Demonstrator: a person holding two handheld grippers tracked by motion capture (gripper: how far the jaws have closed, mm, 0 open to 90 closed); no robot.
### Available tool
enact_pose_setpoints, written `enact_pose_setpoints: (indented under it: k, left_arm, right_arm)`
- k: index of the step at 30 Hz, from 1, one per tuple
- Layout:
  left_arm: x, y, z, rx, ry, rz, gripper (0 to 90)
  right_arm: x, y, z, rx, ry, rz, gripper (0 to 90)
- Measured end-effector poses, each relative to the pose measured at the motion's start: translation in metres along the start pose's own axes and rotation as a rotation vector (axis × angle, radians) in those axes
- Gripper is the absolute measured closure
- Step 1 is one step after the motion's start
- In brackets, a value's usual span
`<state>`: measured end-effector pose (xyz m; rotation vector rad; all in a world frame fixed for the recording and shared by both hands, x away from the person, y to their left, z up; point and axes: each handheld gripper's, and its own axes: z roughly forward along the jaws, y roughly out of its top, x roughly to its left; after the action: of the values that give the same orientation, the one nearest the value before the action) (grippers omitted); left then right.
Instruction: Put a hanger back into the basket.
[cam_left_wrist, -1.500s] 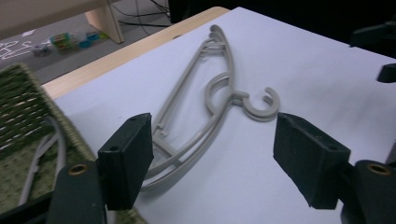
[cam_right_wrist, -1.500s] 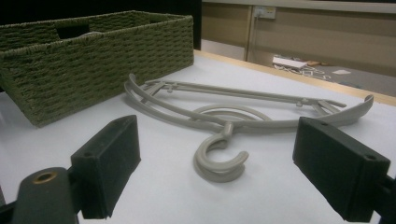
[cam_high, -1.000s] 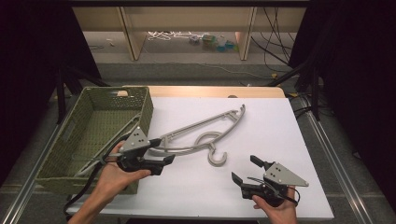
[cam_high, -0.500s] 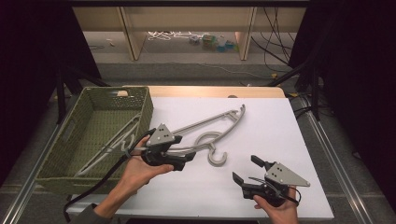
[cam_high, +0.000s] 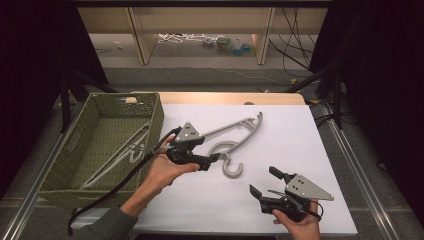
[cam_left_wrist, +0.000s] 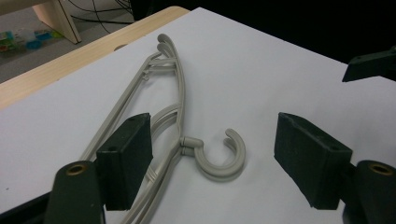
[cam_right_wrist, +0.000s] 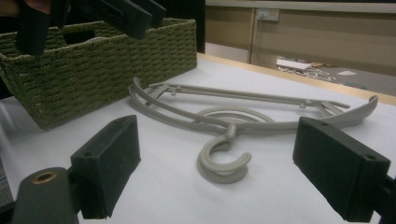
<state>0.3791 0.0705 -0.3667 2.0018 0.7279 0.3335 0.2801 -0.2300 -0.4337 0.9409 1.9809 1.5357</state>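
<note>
The left gripper hovers with jaws apart above the grey hanger, which lies on the white table beside the woven basket. This seems the approach step; next it must descend and clamp the hanger. The right gripper rests open.

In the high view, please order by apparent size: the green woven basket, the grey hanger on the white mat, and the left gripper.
1. Green woven basket, clearly the largest.
2. Grey hanger on the white mat.
3. Left gripper, smallest; it sits above the mat, nearer the camera, so it looks somewhat bigger than it is.
</note>
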Motion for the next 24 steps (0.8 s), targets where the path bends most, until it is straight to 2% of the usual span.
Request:
enact_pose_setpoints:
  k: [4,7,8,10,12,13,14,17,18,20,22,24]
  left_arm:
    - [0.001,0.000,0.005,0.000,0.008,-0.009,26.3]
    - [0.004,-0.001,0.008,0.015,-0.006,-0.010,23.5]
    - [0.005,-0.001,0.008,0.022,-0.001,0.010,23.5]
    - [0.006,-0.002,0.010,0.028,-0.001,0.013,22.8]
    - [0.006,-0.001,0.013,0.020,0.007,-0.007,22.8]
    - [0.008,-0.001,0.013,0.032,0.008,0.004,22.8]
    - [0.008,0.000,0.015,0.025,0.004,-0.014,22.8]
    - [0.009,0.001,0.018,0.032,0.006,-0.004,22.8]
    - [0.009,0.002,0.019,0.036,0.009,-0.006,22.9]
    - [0.009,0.004,0.019,0.044,0.020,0.021,23.3]
    - [0.009,0.008,0.020,0.029,0.028,0.010,23.4]
    - [0.008,0.013,0.021,0.030,0.023,0.025,23.7]
  right_arm:
    - [0.001,-0.001,0.001,-0.008,0.008,0.006,15.7]
    - [0.000,0.000,0.000,-0.003,0.001,0.000,15.7]
    - [0.000,0.000,0.000,-0.003,0.001,0.000,15.7]
    - [0.000,0.000,0.002,-0.010,0.002,0.003,15.7]
    - [0.000,0.000,0.001,-0.004,0.003,0.000,15.7]
    - [0.000,0.000,0.002,-0.007,0.008,0.004,15.7]
    - [0.001,0.000,0.002,-0.007,0.007,0.003,15.7]
    - [0.001,0.000,0.001,0.006,0.001,-0.005,15.7]
    - [0.001,0.000,0.002,-0.014,0.008,0.003,15.7]
    - [0.000,0.000,0.001,0.000,0.004,-0.002,15.7]
    - [0.000,0.000,0.002,-0.003,0.005,-0.006,15.7]
    - [0.000,0.000,0.002,0.011,-0.008,-0.012,15.7]
